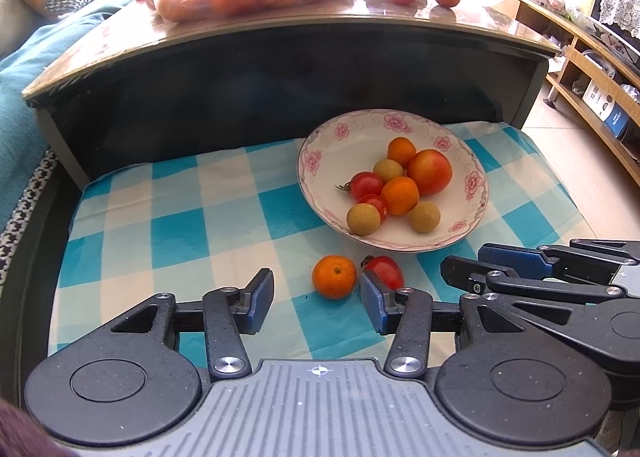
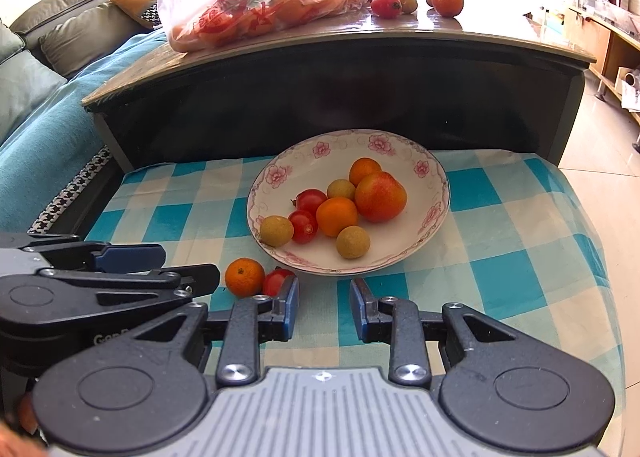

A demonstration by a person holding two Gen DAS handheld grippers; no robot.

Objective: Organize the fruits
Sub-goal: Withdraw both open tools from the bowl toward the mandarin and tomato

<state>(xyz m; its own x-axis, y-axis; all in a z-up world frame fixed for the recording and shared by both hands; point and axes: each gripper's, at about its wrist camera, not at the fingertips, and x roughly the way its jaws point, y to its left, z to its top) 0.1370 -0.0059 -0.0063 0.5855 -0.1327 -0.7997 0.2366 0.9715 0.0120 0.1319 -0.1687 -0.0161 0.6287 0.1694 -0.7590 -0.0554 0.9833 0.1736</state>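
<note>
My left tool (image 1: 316, 297) hangs released low in the frame, the mandarin (image 1: 334, 276) just ahead, beside a tomato (image 1: 385, 272). My right tool (image 2: 324, 307) is released too. Next: close on the mandarin, probably clear of the tomato, and carry it to the plate (image 1: 320, 161).

On the floral plate (image 2: 434, 193): three tan longans (image 2: 353, 242), two small oranges (image 2: 337, 216), two cherry tomatoes (image 2: 303, 226) and one large red-orange fruit (image 2: 380, 196), eight pieces in all. Off the plate at its 7 o'clock, on the checked cloth (image 2: 500, 273): one mandarin (image 2: 244, 276) and one loose tomato (image 2: 276, 282). At 12 o'clock on the coffee table (image 2: 500, 39): one plastic bag (image 2: 256, 5), contents uncountable, with several loose fruits beside it.
</note>
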